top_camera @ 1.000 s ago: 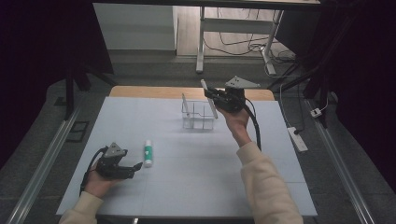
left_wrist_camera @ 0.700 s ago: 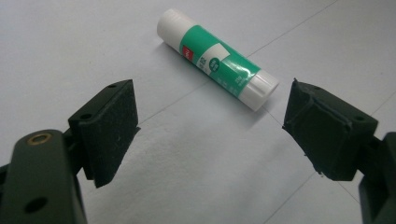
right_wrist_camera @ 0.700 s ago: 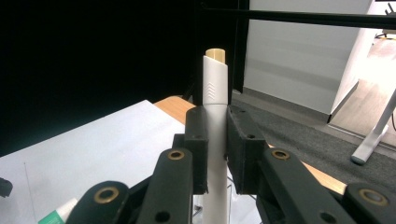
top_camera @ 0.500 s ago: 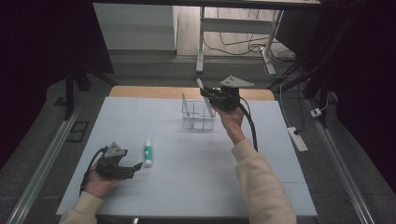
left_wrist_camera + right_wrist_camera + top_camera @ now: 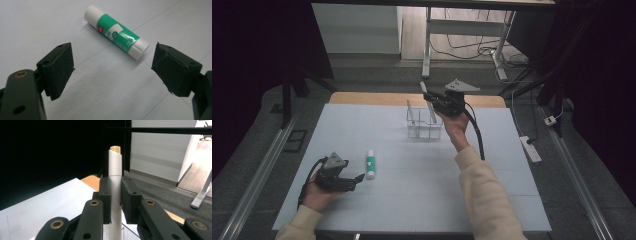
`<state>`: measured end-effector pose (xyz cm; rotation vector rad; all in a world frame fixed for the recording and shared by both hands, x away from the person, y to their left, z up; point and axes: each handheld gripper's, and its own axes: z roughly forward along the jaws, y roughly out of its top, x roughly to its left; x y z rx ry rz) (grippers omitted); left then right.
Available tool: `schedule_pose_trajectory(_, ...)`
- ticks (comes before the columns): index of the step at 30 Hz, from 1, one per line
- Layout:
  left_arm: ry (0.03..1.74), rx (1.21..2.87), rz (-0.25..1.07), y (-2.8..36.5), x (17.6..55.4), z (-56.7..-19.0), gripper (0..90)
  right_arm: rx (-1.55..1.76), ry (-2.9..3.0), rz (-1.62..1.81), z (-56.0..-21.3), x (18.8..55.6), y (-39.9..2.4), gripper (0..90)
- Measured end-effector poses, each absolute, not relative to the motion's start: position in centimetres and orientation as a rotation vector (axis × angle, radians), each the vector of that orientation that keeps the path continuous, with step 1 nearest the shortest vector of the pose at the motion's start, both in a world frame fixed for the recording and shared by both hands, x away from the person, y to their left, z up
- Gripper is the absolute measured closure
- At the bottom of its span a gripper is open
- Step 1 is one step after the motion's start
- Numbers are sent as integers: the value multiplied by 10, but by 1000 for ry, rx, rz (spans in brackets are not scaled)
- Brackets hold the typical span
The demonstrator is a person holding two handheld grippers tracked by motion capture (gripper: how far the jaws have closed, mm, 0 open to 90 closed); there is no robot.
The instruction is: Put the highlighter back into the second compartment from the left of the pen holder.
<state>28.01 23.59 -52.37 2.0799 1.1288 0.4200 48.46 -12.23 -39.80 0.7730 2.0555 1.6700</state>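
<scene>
A green-and-white glue stick (image 5: pixel 370 164) (image 5: pixel 116 35) lies flat on the white mat (image 5: pixel 412 200), at the near left. My left gripper (image 5: pixel 358 179) (image 5: pixel 112 70) rests low just short of it, open, its jaws wide apart and nothing between them. At the far middle stands a clear compartment box (image 5: pixel 424 129) with a white stick (image 5: pixel 410 112) leaning inside. My right gripper (image 5: pixel 430 102) (image 5: pixel 116 195) hovers over the box's right side, shut on a white pen-like tube (image 5: pixel 115 165) (image 5: pixel 425 93) with a tan tip, held nearly upright.
The mat covers a wooden table whose bare edge (image 5: pixel 372 98) shows at the back. Metal rails (image 5: pixel 257 175) run along both sides. A white power strip (image 5: pixel 532 148) lies on the floor at right, and desk legs (image 5: pixel 427 45) with cables stand behind.
My right gripper has shifted slightly left with the white tube, staying above the box. The left gripper and glue stick have not moved.
</scene>
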Motion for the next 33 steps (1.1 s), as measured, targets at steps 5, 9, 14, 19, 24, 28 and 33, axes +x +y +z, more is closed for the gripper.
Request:
schedule_pose_trajectory(5,1128,2081,420,236,280,-524,180,773,2051,1677,-401,488,-116,786)
schedule_pose_trajectory(9,1131,2080,421,236,280,-524,182,770,2039,1683,-403,492,-114,786)
schedule_pose_trajectory(14,1132,2081,422,236,281,-524,183,783,2013,1699,-408,498,-111,786)
schedule_pose_trajectory(19,1134,2073,420,237,280,-524,183,781,2014,1683,-415,505,-106,786)
schedule_pose_trajectory(24,1134,2080,421,237,282,-525,183,783,2008,1686,-419,510,-104,786)
schedule_pose_trajectory(28,1133,2080,420,237,282,-525,183,788,2006,1689,-423,512,-103,785)
schedule_pose_trajectory(33,1133,2080,420,237,282,-525,183,787,2012,1679,-428,514,-100,783)
